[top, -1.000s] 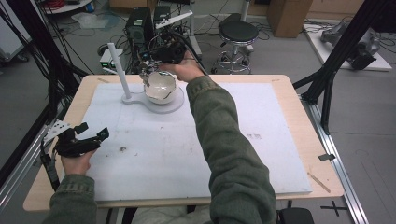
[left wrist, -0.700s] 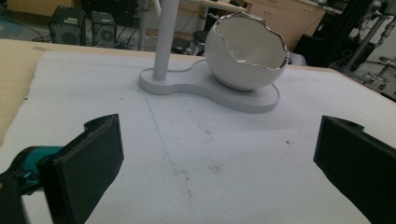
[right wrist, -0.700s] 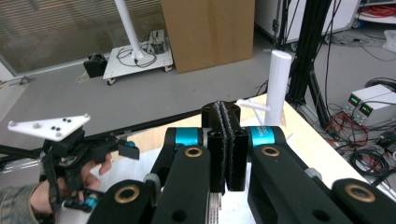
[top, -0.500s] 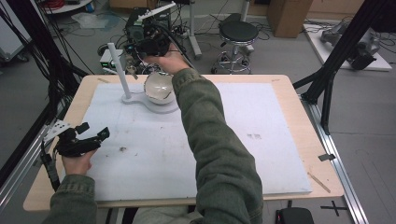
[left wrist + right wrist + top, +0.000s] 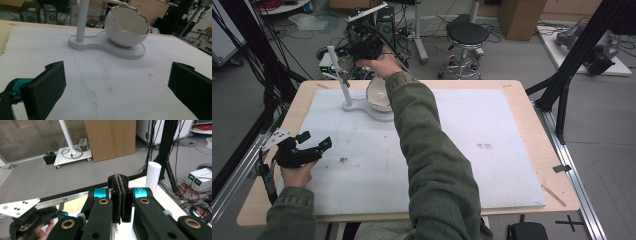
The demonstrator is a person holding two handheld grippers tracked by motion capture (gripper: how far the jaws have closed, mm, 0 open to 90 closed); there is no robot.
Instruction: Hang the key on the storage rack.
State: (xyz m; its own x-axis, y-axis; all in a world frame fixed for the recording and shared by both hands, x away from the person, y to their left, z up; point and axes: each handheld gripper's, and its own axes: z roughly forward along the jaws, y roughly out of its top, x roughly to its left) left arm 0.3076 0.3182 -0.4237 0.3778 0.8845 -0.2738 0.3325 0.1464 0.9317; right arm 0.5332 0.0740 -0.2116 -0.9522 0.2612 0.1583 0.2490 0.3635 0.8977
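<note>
A white eggshell-shaped bowl with a jagged silver rim sits on a flat white stand. A white post rises from the stand's left end. My right gripper is held above the table's far edge, just right of the post's top. Its jaws are pressed together with nothing between them. My left gripper rests at the table's left edge and faces the stand from a distance. In the left gripper view its two pads stand wide apart over bare mat.
A white mat covers most of the wooden table. Black frame struts rise at the right edge, with dark cables at the left. Beyond the far edge stand a stool, power supplies and a cardboard box.
My right hand has carried its shut gripper leftward from above the bowl toward the post's top, so more of the bowl now shows. The left gripper has stayed still.
</note>
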